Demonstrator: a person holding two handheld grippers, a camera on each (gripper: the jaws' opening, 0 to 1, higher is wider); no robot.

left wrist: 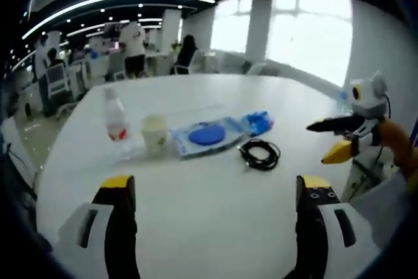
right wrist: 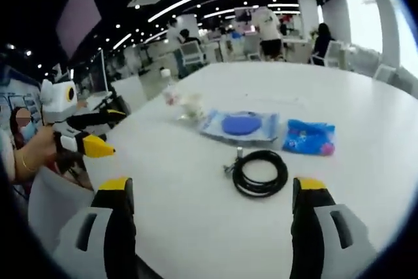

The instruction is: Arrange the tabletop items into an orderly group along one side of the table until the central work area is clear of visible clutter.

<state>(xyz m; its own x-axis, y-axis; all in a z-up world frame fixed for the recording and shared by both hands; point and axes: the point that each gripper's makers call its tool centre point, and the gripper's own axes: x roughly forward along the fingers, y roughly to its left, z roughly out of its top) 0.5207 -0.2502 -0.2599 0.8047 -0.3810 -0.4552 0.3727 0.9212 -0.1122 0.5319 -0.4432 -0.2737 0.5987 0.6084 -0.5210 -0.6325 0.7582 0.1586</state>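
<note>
While both hand-held grippers, left [left wrist: 212,194] and right [right wrist: 212,194], hover spread apart and empty, a coiled black cable [right wrist: 260,172] lies mid-tabletop [right wrist: 366,96] beside a blue packet [right wrist: 309,137].

Right claw [right wrist: 210,191] open over white table [right wrist: 366,96]; coiled black cable [right wrist: 260,172] between jaws.

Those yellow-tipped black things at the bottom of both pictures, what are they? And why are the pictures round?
They are grabbers that a person holds, one in each hand. Each carries a wide-eyed camera, so you get two round pictures. The left gripper and the right gripper both stand open and hold nothing. On the white table lie a water bottle, a paper cup, a clear packet with a blue disc, a small blue packet and a coiled black cable.
</note>
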